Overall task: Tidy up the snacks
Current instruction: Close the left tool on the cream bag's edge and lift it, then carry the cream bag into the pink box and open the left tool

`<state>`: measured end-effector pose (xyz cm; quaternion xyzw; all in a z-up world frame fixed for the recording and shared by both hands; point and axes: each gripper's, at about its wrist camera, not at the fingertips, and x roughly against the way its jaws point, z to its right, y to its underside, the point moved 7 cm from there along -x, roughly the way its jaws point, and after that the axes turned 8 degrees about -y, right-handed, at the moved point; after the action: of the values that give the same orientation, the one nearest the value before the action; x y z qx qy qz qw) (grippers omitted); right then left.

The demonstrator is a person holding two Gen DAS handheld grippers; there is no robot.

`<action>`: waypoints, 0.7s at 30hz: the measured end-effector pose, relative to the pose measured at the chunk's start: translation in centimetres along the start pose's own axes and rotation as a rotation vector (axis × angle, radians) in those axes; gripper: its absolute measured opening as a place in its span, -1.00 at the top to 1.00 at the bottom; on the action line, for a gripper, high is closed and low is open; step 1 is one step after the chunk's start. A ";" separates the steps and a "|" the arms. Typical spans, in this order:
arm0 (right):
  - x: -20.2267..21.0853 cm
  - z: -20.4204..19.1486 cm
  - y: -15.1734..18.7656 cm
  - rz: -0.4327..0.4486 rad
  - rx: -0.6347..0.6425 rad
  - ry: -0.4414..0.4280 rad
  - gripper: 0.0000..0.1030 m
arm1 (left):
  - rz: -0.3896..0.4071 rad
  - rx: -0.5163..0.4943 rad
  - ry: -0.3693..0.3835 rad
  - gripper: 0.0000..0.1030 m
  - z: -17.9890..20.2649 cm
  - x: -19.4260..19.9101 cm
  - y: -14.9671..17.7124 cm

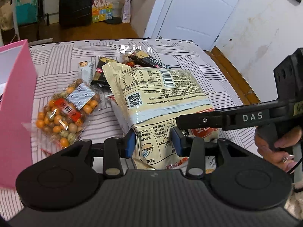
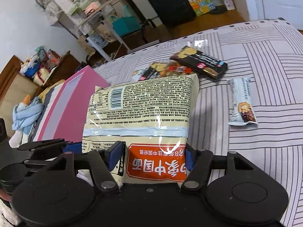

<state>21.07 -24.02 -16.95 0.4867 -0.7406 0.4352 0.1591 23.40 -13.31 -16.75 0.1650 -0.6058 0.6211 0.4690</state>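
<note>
Blue-padded left tongs [image 1: 153, 141] and right tongs [image 2: 151, 158] both close on the near end of one big cream noodle bag [image 1: 161, 94], each pair pinching a fold of it; the bag's lowest edge is hidden behind the tong bodies in both wrist views. Its back faces up, printed with dense black text, a barcode and a QR code, crossed by a pale sealed seam, with an orange-red label panel near the right tongs. It lies over the grey-striped bed cover [image 1: 198, 64], and smaller packets are partly buried under its far end. Left of it sits a clear bag of orange and brown round snacks [image 1: 64, 111], and at the left edge a pink box [image 1: 17, 98], cut off by the frame. To the right lies a pale snack bar [image 2: 242, 102], and farther back a dark wrapped bar [image 2: 200, 62]. Beyond the bed stands a black suitcase [image 1: 75, 1].
</note>
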 end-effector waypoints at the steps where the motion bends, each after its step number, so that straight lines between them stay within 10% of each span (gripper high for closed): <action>1: 0.1 -0.5 0.1 0.002 0.013 -0.003 -0.35 | -0.003 0.001 -0.004 0.24 -0.2 0.4 0.0; 11: 3.0 -6.6 -1.0 0.049 0.143 -0.002 -0.35 | 0.049 -0.014 -0.028 0.24 -0.5 6.4 -1.2; 21: 3.1 -11.7 1.5 -0.085 0.100 0.033 -0.35 | -0.074 0.046 0.018 0.23 -3.0 11.4 1.3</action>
<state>16.11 -16.29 -8.93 0.5176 -0.6939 0.4726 0.1649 17.72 -5.98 -9.32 0.1927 -0.5807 0.6185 0.4931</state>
